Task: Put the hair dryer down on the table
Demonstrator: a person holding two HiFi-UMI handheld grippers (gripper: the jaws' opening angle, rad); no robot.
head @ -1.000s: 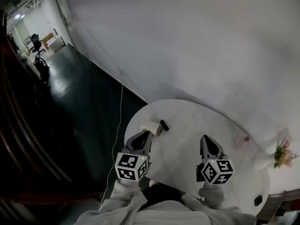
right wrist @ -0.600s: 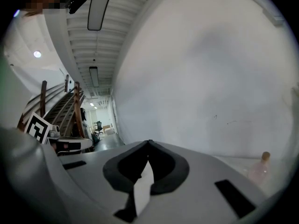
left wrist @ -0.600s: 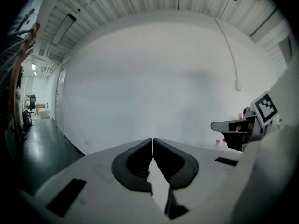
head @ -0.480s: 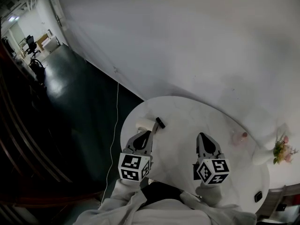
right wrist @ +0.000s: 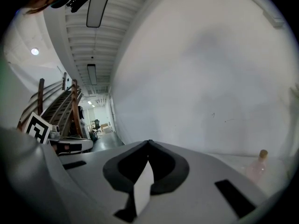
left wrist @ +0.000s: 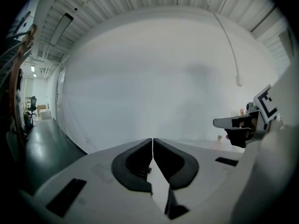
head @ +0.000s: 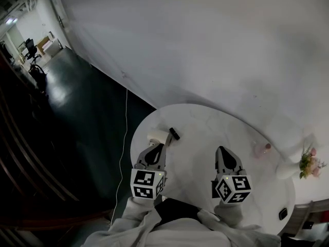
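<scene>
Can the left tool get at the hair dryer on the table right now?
Probably yes. The hair dryer lies on the table just ahead of the left tool, with nothing between them. Its jaws are shut, so they would need to open first.

Centre: we find the round white counter (head: 205, 130) bare ahead of and between both grippers.
Left rim: a cream hair dryer with a black nozzle (head: 160, 136) lies just ahead of the left gripper (head: 159, 147).
Right side: a small pink bottle (head: 261, 150) and a white vase of pink flowers (head: 289, 170) stand by the wall.
Far side: the plain white wall (head: 205, 45) closes off the rim.
</scene>
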